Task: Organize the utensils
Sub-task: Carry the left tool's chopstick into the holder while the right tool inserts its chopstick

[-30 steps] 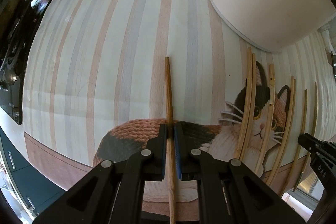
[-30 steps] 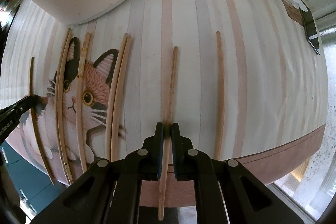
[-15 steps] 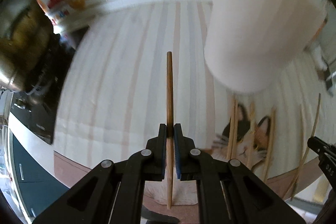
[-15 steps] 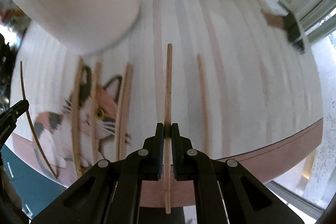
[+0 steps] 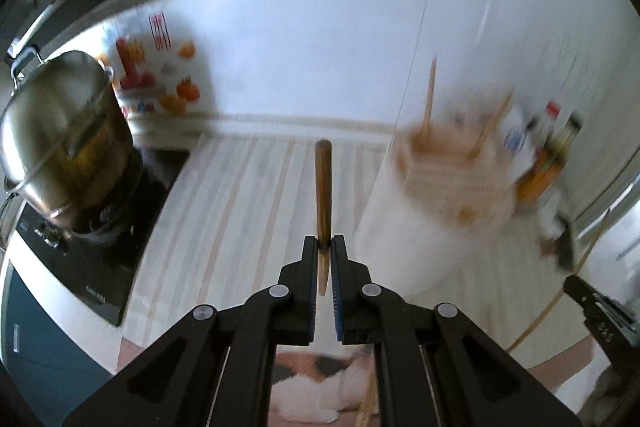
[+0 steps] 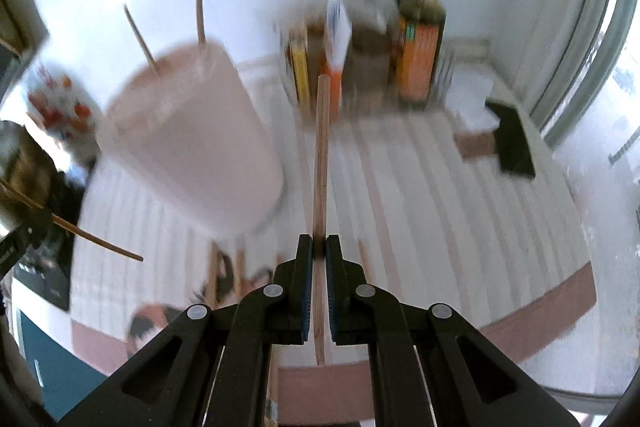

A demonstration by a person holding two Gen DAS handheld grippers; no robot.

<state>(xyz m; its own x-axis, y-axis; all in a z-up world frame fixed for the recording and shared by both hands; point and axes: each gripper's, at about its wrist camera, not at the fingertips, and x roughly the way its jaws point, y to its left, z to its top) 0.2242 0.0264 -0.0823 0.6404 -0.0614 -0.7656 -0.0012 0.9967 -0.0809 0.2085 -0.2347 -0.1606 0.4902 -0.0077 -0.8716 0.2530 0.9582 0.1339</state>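
My left gripper [image 5: 324,245] is shut on a dark brown chopstick [image 5: 322,187] that points away from me, held well above the striped mat [image 5: 240,211]. My right gripper [image 6: 315,243] is shut on a paler chopstick [image 6: 321,155], also lifted off the mat. The white utensil holder [image 5: 432,227] stands to the right of the left gripper, with two chopsticks [image 5: 430,99] sticking out of its top. In the right wrist view the holder [image 6: 192,139] is to the upper left. More chopsticks [image 6: 240,267] lie on the cat picture of the mat below.
A steel pot [image 5: 60,131] sits on a black stove at the left. Sauce bottles [image 6: 420,39] and cartons stand against the back wall. A black object [image 6: 512,143] lies at the mat's far right. The other gripper's tip [image 5: 596,311] shows at the right edge.
Both grippers have risen from the mat with their chopsticks and tilted up, so the wall, pot, bottles and the holder's open top have come into view.
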